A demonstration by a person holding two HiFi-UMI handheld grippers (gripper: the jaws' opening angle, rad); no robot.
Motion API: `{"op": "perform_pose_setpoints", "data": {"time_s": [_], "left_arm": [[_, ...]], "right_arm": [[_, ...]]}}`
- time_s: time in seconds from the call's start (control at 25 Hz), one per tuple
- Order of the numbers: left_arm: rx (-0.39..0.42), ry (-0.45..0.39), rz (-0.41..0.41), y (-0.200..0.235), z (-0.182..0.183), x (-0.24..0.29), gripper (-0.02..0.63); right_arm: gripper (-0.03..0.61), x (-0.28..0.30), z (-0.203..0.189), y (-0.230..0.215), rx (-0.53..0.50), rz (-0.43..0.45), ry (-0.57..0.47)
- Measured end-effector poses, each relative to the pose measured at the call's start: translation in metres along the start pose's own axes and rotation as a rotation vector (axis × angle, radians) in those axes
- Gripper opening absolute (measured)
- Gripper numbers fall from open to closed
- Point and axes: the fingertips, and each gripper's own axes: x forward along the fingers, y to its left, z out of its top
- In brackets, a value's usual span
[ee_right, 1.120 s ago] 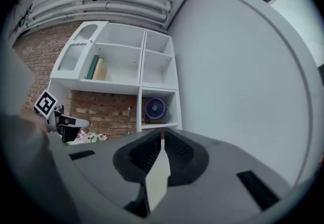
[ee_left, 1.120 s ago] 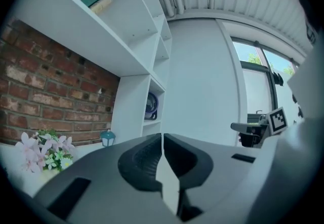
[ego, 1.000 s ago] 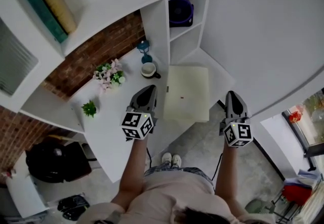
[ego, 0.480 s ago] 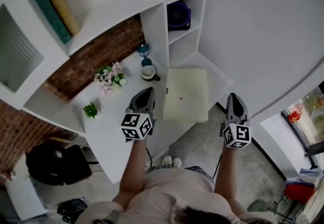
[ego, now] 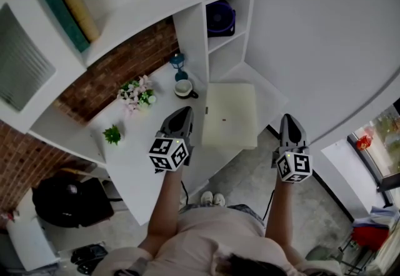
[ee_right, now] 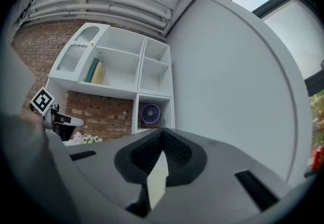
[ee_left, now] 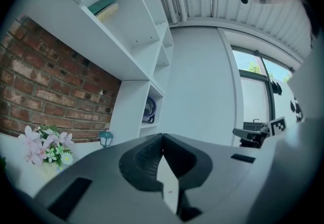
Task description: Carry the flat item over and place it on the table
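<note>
The flat item [ego: 230,115], a pale cream rectangular panel, lies on the white table [ego: 144,162] at its right-hand corner. My left gripper [ego: 184,111] hovers just left of the panel and my right gripper [ego: 288,118] hangs to its right, past the table corner; neither touches it. Both point forward and tilt upward. In the left gripper view my left gripper [ee_left: 162,135] has its jaws shut with nothing between them. The right gripper view shows my right gripper [ee_right: 162,133] the same way.
Behind the panel stand a mug [ego: 184,88], a small blue lantern [ego: 179,60], pink flowers [ego: 136,95] and a little green plant [ego: 112,135]. A shelf unit holds a fan [ego: 220,17] and books [ego: 65,9]. A black bag [ego: 65,200] lies on the floor at left.
Both gripper views have tilted slightly upward. The panel stays where it was on the table, and the jaws stay shut.
</note>
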Motion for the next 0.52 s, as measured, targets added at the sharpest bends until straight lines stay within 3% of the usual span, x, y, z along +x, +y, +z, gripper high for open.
{"op": "perform_pose_setpoints", "data": {"time_s": [0.52], "left_arm": [[-0.034,-0.003,0.000,0.0065,-0.0008,-0.0003,0.029]], "right_arm": [[0.015,0.0037,-0.0050,0.0042,0.014,0.004,0.016]]}}
